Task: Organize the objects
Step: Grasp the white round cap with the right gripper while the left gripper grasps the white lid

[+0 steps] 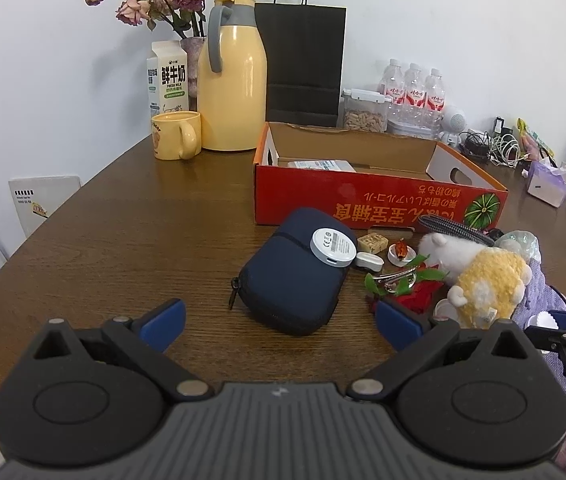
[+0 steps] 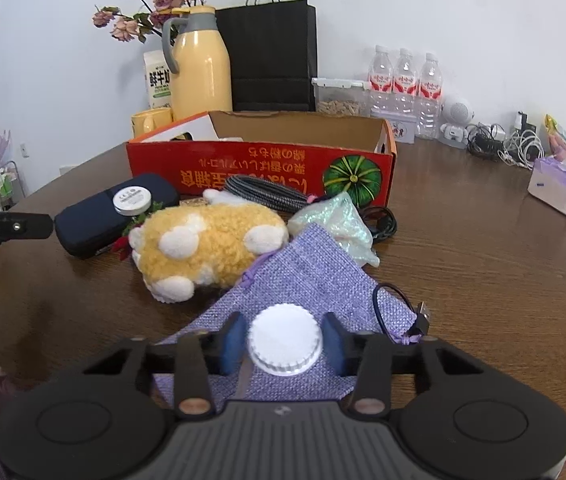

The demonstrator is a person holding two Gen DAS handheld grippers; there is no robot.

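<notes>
Nearest on my left view, the left gripper [image 1: 281, 326] hangs with jaws wide open over the table [image 1: 123, 240], a navy case [image 1: 295, 276] just ahead. On my right view, the right gripper [image 2: 284, 344] flanks a white cap [image 2: 284, 340] on the purple pouch [image 2: 307, 280]; pads seem touching.

The dark wooden counter [image 1: 123, 240] carries a red cardboard box [image 1: 363, 200], a yellow thermos jug [image 1: 231, 80], a yellow mug [image 1: 175, 134], a milk carton [image 1: 167, 80], a navy zip case [image 1: 295, 276], a yellow-and-white plush toy [image 2: 211, 240] and a lilac fabric pouch [image 2: 307, 280].
</notes>
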